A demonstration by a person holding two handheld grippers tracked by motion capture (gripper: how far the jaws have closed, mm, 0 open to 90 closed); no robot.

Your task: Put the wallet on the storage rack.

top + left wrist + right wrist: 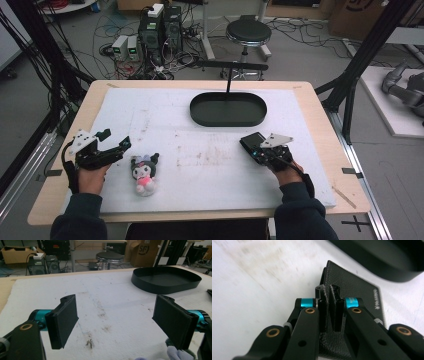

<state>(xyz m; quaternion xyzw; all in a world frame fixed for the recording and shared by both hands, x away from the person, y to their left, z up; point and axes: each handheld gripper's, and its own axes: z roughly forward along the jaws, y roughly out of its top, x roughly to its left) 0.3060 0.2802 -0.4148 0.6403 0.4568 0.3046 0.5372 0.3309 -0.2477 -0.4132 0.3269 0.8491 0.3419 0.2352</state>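
The step in hand looks like a pick-up: the right gripper has its jaws drawn together on the near edge of a black leather wallet, which lies flat on the white mat and stretches away ahead of the jaws. A thin fold of the wallet seems pinched between the pads, though the contact is hard to confirm. Just beyond the wallet's far end sits the black oval tray, the likely destination, so the next move probably calls for a lift and a short carry forward. The left gripper rests with its jaws wide apart and empty, a plush doll just beside its right jaw.
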